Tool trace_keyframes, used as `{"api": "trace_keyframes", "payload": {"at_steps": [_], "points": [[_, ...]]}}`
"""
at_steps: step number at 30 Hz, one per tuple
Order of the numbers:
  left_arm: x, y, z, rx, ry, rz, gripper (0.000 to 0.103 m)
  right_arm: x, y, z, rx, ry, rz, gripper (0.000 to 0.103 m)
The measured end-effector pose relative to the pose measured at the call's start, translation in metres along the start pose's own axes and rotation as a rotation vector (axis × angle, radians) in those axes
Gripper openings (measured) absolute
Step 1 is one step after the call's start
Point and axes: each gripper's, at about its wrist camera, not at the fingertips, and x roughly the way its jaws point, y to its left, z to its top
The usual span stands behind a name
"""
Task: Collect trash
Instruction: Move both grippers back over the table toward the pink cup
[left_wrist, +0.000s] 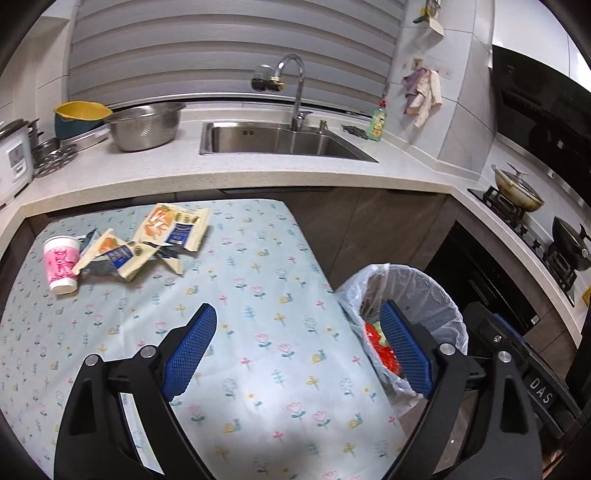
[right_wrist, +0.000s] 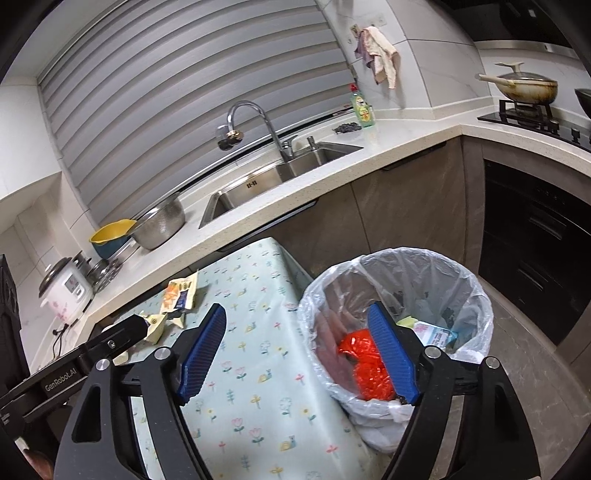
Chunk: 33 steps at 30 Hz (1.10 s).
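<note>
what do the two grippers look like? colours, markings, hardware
Both match: the left gripper and right gripper have matte black angular linkage arms with triangular cutouts and silver round pivot bolts. Each finger carries a long blue pad, ridged or finely textured. The body seen from the other wrist camera bears white "GenRobot.AI" lettering; a "DAS" label shows on the other. No cables or sleeves visible.
</note>
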Motion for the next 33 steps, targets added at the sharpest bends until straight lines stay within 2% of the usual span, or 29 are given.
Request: {"api": "trace_keyframes", "payload": {"at_steps": [14,24,33], "points": [[-0.03,0.104,0.001,-0.126,-0.036,0.142,0.092,0.021,0.083,-0.019,-0.095,0.051,0.075,0.083],[-0.031,0.18,0.002,-0.18,-0.036,0.22,0.092,0.062,0.142,-0.033,-0.152,0.104,0.111,0.083],[-0.02,0.248,0.01,-0.228,-0.032,0.277,0.093,0.116,0.196,-0.04,-0.213,0.149,0.131,0.083]]}}
